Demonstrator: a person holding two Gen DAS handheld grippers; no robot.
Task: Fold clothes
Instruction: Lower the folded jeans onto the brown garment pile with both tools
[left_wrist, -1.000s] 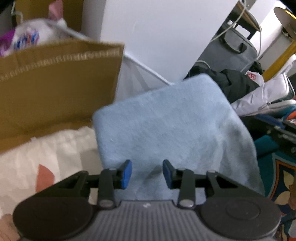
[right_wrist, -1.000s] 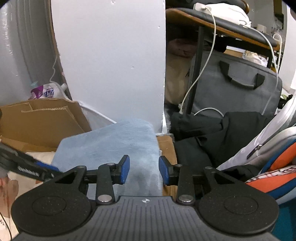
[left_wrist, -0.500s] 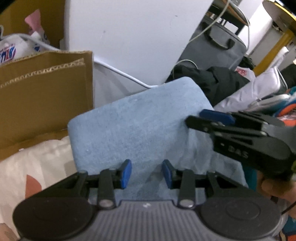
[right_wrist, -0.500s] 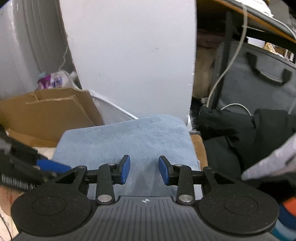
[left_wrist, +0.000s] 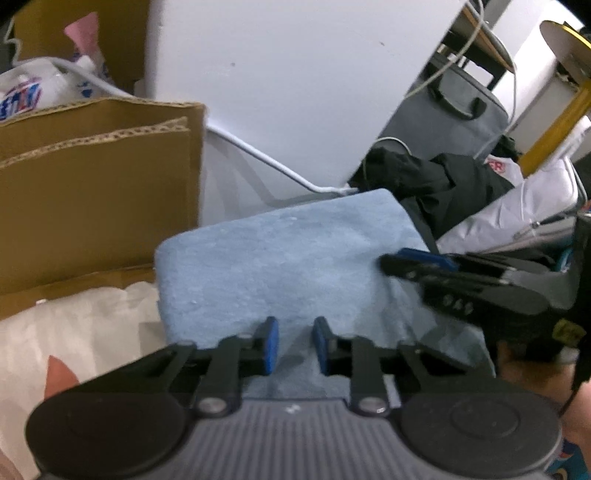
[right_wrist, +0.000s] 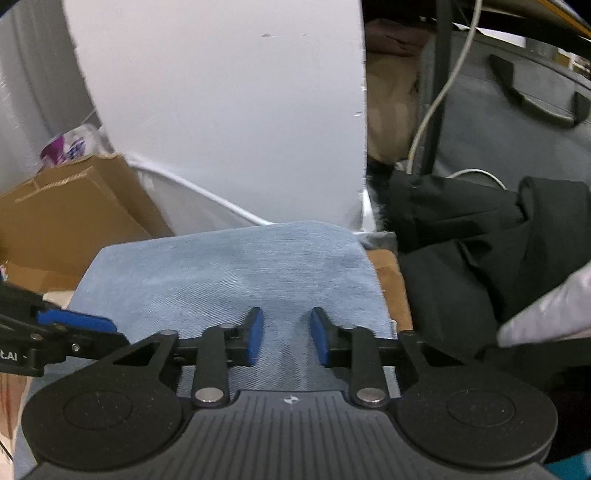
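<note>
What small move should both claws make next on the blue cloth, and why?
Probably finish closing both claws before lifting. The left claw and right claw have each just been closing over the near edge of the blue cloth, yet a gap still shows between the pads, with fabric in it. The cloth lies flat, so pulling now would likely slip off it.

You get even, soft indoor light, mild motion blur in the left view, and fisheye-bent, dark-cornered edges.
</note>
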